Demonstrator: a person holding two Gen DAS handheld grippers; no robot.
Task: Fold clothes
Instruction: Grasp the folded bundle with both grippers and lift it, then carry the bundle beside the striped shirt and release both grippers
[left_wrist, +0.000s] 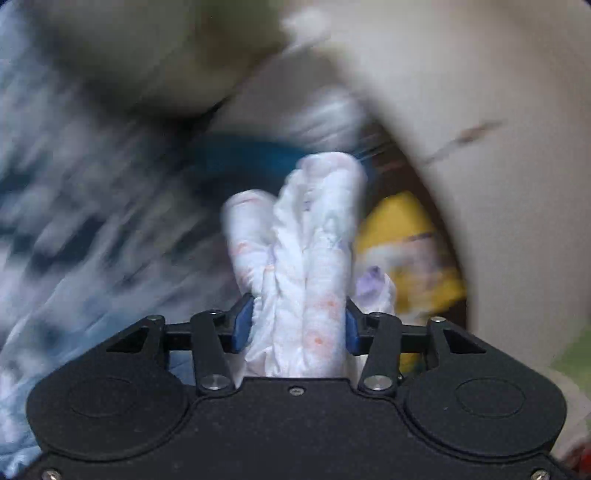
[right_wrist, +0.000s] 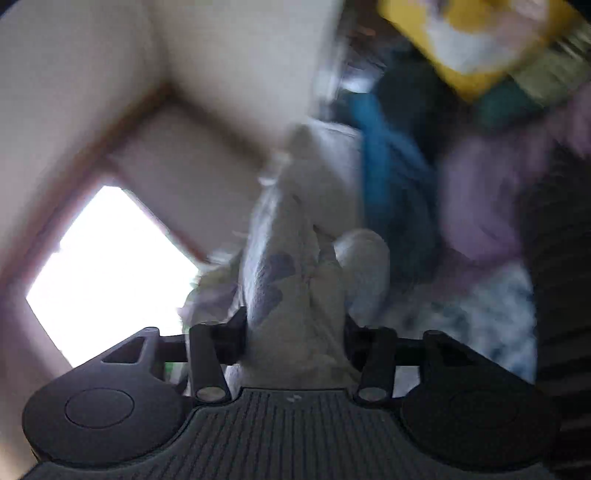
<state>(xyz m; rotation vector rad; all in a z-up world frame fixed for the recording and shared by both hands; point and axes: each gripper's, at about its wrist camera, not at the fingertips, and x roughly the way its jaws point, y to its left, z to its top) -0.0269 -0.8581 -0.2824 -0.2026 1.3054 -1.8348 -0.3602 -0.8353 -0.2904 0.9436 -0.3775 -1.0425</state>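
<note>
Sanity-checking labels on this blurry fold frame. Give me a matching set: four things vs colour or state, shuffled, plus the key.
Things:
1. left gripper
2. white printed cloth
3. blurred package
4. window

Colour or state:
A. yellow
B. bright, overexposed
C. shut on bunched fabric
D. bunched, with orange and purple marks

Pairs: 1-C, 2-D, 3-A, 4-B

No writing, label, brand or number can be read anywhere here; both views are smeared with motion blur. The yellow package just beside the bunched white cloth carries some printed patches, but they are too blurred to make out. The cloth itself bears only faint orange and purple marks, not letters.
</note>
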